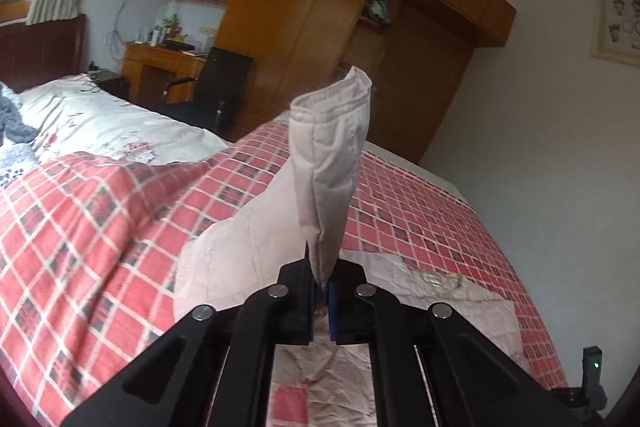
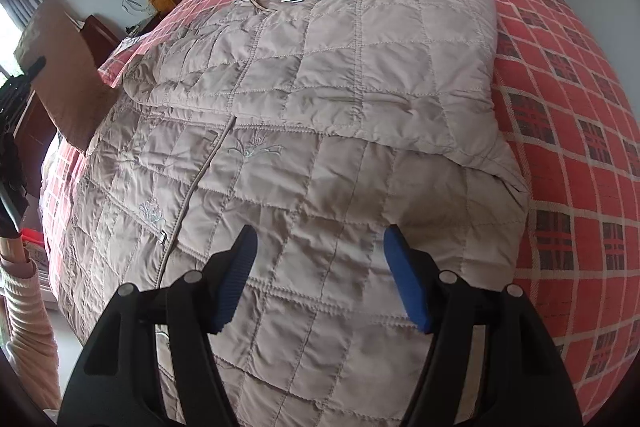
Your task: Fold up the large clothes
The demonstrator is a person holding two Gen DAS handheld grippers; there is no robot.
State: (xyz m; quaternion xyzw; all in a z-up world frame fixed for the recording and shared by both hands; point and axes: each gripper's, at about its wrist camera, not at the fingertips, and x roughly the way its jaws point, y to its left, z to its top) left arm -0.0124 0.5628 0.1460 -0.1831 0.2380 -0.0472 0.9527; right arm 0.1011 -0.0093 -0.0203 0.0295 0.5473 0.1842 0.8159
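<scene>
One quilted jacket [image 2: 320,155] lies on the bed [image 2: 580,107]; left gripper [image 1: 322,285] clamps its sleeve [image 1: 328,163], right gripper [image 2: 320,275] spread above it.

Quilted jacket [image 2: 320,131] on show: thin beige cloth, faintly sheeny, stitched in squares and puffy, with fine creases all over. The sleeve [image 1: 332,163] pinched in the left gripper [image 1: 323,287] looks soft and matt, ribbed stitching at its cuff. Bedcover [image 2: 560,107] is woven checked cloth, red and coarse-looking. Right gripper [image 2: 320,275] has matt black plastic arms, ridged blue pads [image 2: 236,279], small shiny metal rivets. Wardrobe [image 1: 320,7] behind: smooth varnished wood, warm gloss.
</scene>
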